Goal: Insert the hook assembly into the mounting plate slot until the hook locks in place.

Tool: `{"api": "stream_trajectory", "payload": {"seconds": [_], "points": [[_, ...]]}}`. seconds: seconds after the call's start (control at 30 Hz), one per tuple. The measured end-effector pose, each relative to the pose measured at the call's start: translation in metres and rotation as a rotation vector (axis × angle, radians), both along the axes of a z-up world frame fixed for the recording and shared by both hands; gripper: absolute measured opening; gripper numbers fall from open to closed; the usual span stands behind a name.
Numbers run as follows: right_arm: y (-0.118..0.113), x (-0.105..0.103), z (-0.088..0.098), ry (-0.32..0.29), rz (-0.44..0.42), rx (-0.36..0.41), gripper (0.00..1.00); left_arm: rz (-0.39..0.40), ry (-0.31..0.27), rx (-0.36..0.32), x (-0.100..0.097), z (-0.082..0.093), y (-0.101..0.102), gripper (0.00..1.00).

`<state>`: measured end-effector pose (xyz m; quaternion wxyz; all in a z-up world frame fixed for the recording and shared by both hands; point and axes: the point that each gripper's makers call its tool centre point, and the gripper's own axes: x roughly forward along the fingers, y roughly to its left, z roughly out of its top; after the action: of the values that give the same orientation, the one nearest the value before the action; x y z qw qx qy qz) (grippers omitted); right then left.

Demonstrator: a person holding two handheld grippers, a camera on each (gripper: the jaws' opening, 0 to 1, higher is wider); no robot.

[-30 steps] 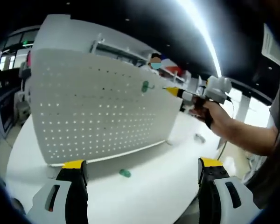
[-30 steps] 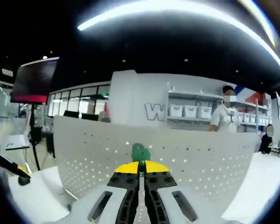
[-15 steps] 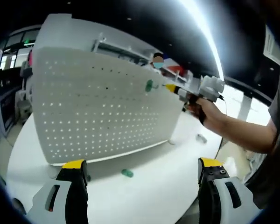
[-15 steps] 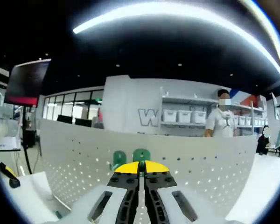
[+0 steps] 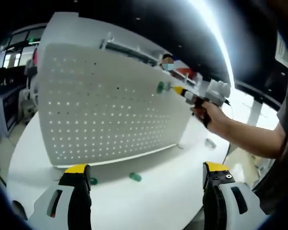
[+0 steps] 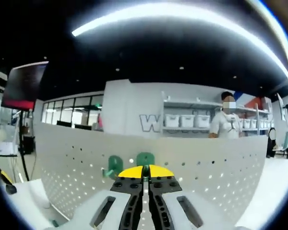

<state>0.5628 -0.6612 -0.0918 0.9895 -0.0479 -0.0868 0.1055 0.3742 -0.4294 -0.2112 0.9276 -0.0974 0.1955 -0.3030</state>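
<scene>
Nearest in the left gripper view, the left gripper [image 5: 146,191] hangs low over the white tabletop [image 5: 168,201] with its jaws spread wide and nothing between them; two small green hooks [image 5: 135,177] lie loose on the tabletop near the foot of the white pegboard mounting plate [image 5: 96,105]. Farther off, the person's hand [image 5: 209,114] carries the right gripper [image 5: 178,90] up near the plate's top edge, its yellow tips almost at a green hook [image 5: 160,86] on the board. In the right gripper view, the right gripper [image 6: 145,170] has its jaws pressed together on a green hook assembly [image 6: 145,158], whose top shows just above the yellow tips against the mounting plate [image 6: 201,167]; whether it is seated in a slot I cannot tell. Just left of it a second green hook [image 6: 114,165] sits on the plate. Compared with a second ago, that second hook has come into the right gripper view, and the right gripper has climbed from mid-board toward the upper edge, so the held assembly is now lined up in a row beside a hook already mounted. I judge this as the insertion being under way, not yet confirmed as locked. Beyond the plate stand shelves with bins and a person in white.
</scene>
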Motion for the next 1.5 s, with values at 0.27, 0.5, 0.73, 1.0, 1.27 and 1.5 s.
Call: {"api": "stream_trajectory", "payload": {"seconds": [0.27,0.5,0.73,1.0,1.27,1.5], "points": [[-0.006,0.004,-0.007,-0.023,-0.031,0.016,0.0,0.007,0.016,0.003,-0.003,-0.007,0.004,0.97],[-0.004,0.008,-0.01,-0.035,-0.03,0.039,0.0,0.011,0.025,0.001,-0.002,-0.01,0.004,0.97],[-0.003,0.009,-0.01,-0.016,-0.042,0.011,0.0,0.015,0.026,-0.003,0.0,-0.01,0.003,0.96],[-0.002,0.009,-0.012,0.056,-0.059,0.019,0.0,0.0,0.036,-0.005,-0.004,-0.013,-0.004,0.96],[-0.001,0.007,-0.018,0.114,-0.065,-0.004,0.04,0.009,0.034,-0.006,-0.006,-0.011,0.002,0.96],[-0.003,0.001,0.005,0.063,-0.037,0.04,0.14,-0.004,0.041,-0.006,-0.008,-0.008,0.001,0.95]]}}
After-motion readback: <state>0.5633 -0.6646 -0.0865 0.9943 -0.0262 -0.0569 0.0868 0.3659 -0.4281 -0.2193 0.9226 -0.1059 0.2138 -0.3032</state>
